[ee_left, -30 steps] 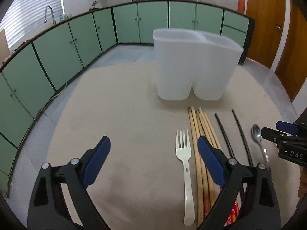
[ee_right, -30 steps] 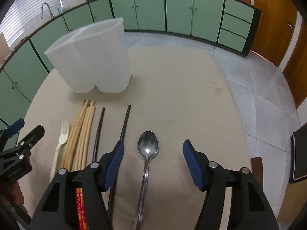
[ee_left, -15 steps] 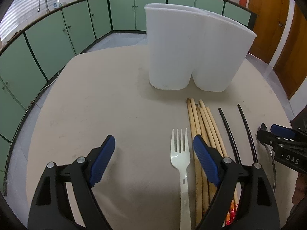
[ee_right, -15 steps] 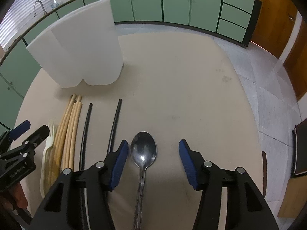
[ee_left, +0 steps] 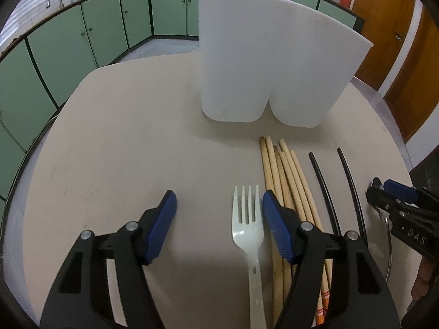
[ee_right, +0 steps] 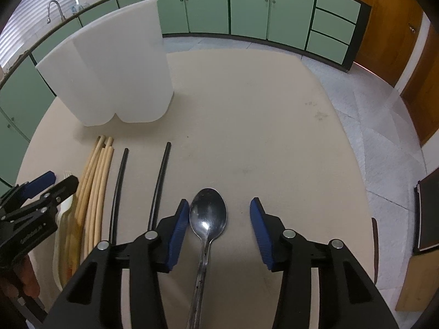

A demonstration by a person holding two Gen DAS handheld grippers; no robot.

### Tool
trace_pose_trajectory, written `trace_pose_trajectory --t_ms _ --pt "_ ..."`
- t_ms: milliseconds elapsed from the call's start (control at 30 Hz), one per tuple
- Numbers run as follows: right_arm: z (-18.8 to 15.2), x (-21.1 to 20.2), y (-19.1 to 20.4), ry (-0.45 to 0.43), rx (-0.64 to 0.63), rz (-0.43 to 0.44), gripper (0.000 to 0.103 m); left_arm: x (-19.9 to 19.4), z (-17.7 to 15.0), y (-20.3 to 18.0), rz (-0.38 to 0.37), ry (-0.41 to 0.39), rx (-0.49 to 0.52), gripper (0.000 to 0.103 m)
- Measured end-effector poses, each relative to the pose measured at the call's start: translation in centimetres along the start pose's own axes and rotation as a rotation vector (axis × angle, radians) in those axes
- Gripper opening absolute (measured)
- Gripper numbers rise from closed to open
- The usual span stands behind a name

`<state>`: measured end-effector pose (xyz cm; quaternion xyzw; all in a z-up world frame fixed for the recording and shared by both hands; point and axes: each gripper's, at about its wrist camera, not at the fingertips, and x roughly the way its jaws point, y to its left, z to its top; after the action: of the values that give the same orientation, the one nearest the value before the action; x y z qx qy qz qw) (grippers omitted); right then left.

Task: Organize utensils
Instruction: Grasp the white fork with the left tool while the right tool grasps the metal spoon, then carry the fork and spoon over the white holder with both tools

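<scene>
I tilted both grippers steeply down. My left gripper (ee_left: 218,213) was closing around the white fork (ee_left: 248,235), ungripped; my right gripper (ee_right: 219,219), closing, straddled the spoon (ee_right: 207,219). Handles ran off-frame at six o'clock.

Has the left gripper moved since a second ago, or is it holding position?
Yes. The left gripper has come forward and down toward the white holder, its closing jaws now straddling the fork.
</scene>
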<state>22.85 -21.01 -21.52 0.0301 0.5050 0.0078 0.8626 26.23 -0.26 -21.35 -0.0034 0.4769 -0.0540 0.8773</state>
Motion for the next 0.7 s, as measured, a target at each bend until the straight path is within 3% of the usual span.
trace_pose_trajectory --t_ms 167,267,467,700 --pt "0.4 0.2 -0.6 0.004 -0.006 -0.003 0.039 0.2 0.7 -0.4 -0.031 0.003 0.008 0.043" --pt "0.7 0.3 -0.7 0.007 -0.01 0.0 0.028 0.1 0.5 -0.7 -0.079 0.01 0.002 0.018" --pt "0.4 0.0 -1.3 -0.006 -0.01 0.018 0.027 -0.4 0.3 -1.3 -0.114 -0.029 0.025 0.018" --pt "-0.9 -3.0 -2.2 -0.154 -0.011 0.081 0.027 -4.2 -0.7 -0.2 -0.131 -0.205 0.052 0.018"
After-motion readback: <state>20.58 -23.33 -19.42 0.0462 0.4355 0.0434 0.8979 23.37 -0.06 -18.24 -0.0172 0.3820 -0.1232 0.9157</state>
